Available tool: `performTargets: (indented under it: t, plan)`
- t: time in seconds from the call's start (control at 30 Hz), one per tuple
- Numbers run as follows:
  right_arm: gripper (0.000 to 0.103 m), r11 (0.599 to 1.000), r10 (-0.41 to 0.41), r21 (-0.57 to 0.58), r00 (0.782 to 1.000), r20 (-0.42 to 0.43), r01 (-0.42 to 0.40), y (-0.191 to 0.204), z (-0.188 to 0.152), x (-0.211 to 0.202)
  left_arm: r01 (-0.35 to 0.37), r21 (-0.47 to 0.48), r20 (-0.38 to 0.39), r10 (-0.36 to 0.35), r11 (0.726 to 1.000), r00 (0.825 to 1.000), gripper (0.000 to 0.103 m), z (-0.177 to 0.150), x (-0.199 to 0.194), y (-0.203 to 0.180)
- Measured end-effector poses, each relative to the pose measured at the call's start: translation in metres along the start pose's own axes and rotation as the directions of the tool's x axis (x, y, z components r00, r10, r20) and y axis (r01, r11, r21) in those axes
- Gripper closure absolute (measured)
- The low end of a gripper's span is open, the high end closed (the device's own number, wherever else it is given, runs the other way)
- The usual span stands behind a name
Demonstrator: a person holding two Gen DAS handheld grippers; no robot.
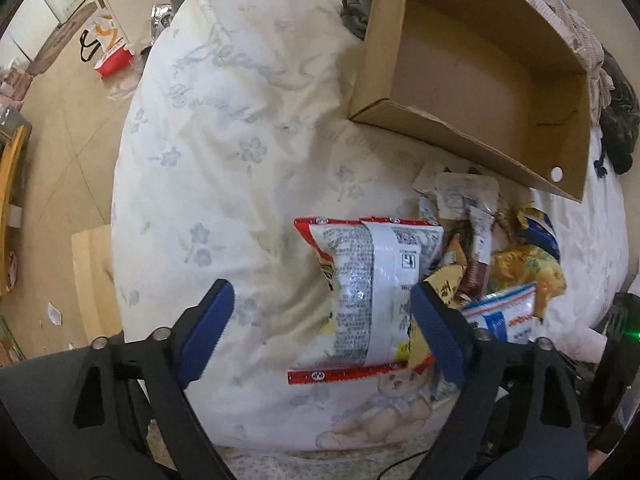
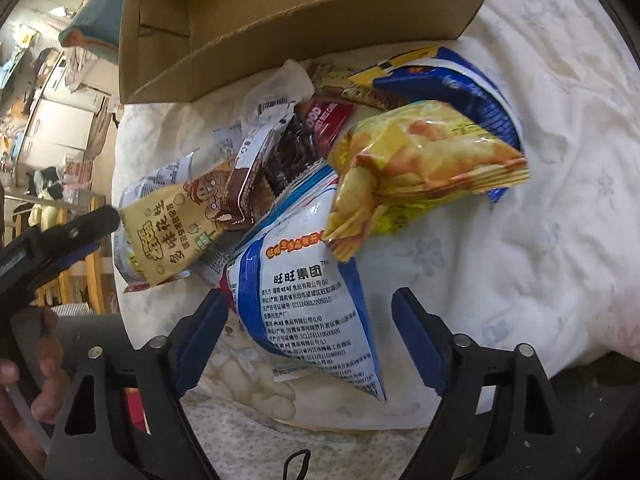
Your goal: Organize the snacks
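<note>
A pile of snack packs lies on a cream floral quilt (image 1: 224, 152) in front of an empty cardboard box (image 1: 440, 136). My left gripper (image 1: 320, 300) points down, open, over a white bag with red edges (image 1: 368, 280); its right finger is at the bag's right side and the left finger stands apart over bare quilt. My right gripper (image 2: 310, 300) is open around the lower end of a blue-and-white bag (image 2: 304, 292), with its right finger clear of it. Above that lie a yellow chip bag (image 2: 420, 160), a dark blue bag (image 2: 452, 88), a tan pack (image 2: 172, 232) and dark red packs (image 2: 296, 148).
The box (image 2: 280, 40) sits behind the pile, open side up. The left gripper's finger (image 2: 92, 220) and a hand (image 2: 24, 380) show at the left of the right wrist view. Dark clothing (image 1: 616, 120) lies beside the box. Left of the bed is floor with a red-and-white bag (image 1: 108, 48).
</note>
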State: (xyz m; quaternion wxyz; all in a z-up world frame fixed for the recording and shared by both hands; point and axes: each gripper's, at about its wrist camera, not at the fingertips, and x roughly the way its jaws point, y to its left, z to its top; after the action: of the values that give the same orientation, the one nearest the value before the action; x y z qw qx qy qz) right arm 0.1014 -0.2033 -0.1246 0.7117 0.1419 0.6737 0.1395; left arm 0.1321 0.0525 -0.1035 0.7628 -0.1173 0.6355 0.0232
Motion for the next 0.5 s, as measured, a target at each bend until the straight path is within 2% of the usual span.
performTargets:
  t: [0.13,0.3,0.37,0.5]
  plan:
    - [0.024,1.000,0.015,0.001,1.000,0.009,-0.015,0.003,-0.002,-0.001,0.003,-0.039,0.017,-0.002,0.999,1.000,0.020,0.003,-0.001,0.007]
    - [0.024,1.000,0.019,-0.002,1.000,0.017,-0.019,0.000,-0.006,-0.004,0.038,-0.081,0.039,-0.035,0.996,0.999,0.020,0.001,-0.010,0.018]
    - [0.024,1.000,0.023,0.000,1.000,0.015,-0.024,0.000,-0.007,-0.003,0.035,-0.079,0.018,-0.033,0.996,0.999,0.020,0.002,-0.004,0.018]
    - [0.032,1.000,0.023,-0.013,1.000,0.003,-0.023,0.005,-0.006,0.003,0.065,-0.091,-0.041,-0.069,0.994,0.997,0.020,0.001,0.011,0.013]
